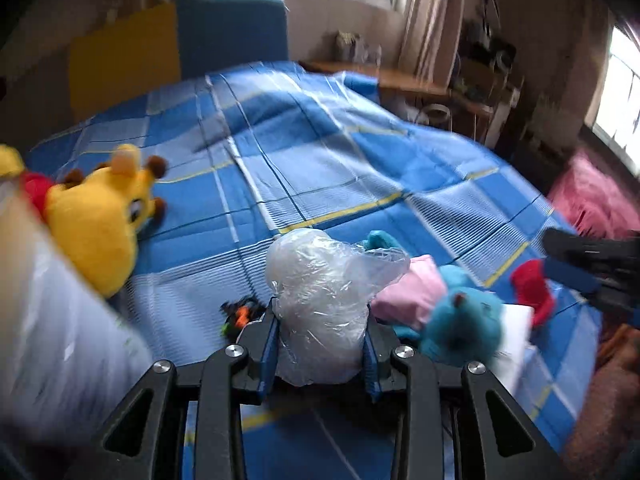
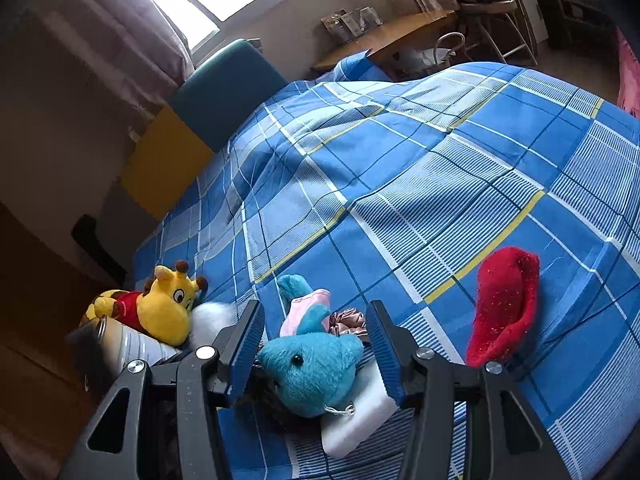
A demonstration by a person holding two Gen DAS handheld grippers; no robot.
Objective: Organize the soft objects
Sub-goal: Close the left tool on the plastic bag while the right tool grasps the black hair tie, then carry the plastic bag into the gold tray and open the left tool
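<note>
On the blue plaid bedspread [image 1: 320, 152] lies a cluster of soft things. My left gripper [image 1: 320, 320] is shut on a clear plastic bag of white stuffing [image 1: 320, 280], with its blue pads pressing both sides. To its right lie a pink cloth [image 1: 412, 292], a blue plush [image 1: 464, 324] and a red soft piece [image 1: 532, 288]. My right gripper [image 2: 316, 320] hangs open over the blue plush [image 2: 312, 368], its pads apart from it. The plush rests on a white pad [image 2: 360, 412]. A yellow giraffe plush [image 2: 168, 304] lies at the left.
A white cylindrical container [image 2: 132, 344] stands beside the giraffe at the bed's left edge. A small black and orange item [image 1: 240, 316] lies left of the bag. A pinkish scrunchie [image 2: 350, 320] sits behind the blue plush. Beyond the bed are a teal and yellow headboard [image 2: 224, 88] and a wooden desk [image 2: 392, 36].
</note>
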